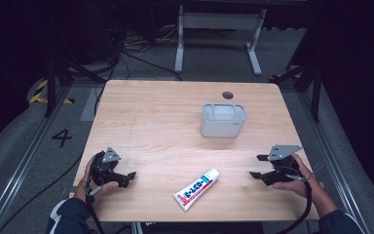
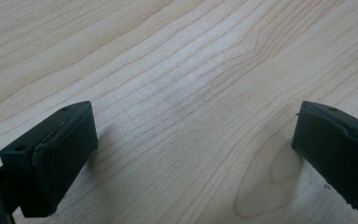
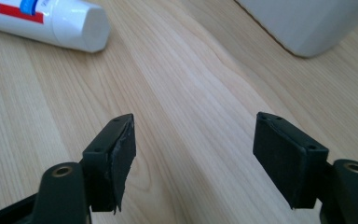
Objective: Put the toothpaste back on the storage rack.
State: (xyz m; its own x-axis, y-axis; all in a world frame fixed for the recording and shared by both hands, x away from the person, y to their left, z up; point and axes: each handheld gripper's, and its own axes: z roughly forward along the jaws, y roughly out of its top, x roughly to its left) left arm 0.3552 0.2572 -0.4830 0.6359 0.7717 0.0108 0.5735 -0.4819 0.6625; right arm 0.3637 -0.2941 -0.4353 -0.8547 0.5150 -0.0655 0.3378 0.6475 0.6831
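**A:** Near the front edge of the surface (image 1: 141, 112), the toothpaste tube (image 1: 196, 189) is lying flat and diagonal, cap end pointing up toward the white container (image 1: 222, 120). Nothing is touching it. So my guess is the job's basically at square one?

**B:** Yeah, looks that way to me. Taking the tube as the reference: the left hand-held gripper (image 1: 126, 178) sits well off to its left, the right hand-held gripper (image 1: 256, 166) well off to its right, and the container stands beyond it, farther back on the surface and a bit to the right. Both of them have their jaws spread wide with nothing between them. In the left gripper view it's bare wood between the jaws.

**A:** The right gripper view catches the tube's white cap (image 3: 92, 25) up ahead to one side, and a corner of the container (image 3: 303, 23) on the other.

**B:** Right, so it's at least aimed that way. If the idea is tube into container, which is just my read, then everything is still left: reach, grab, lift, drop in. The container looks empty from above, though I can't see the bottom clearly.
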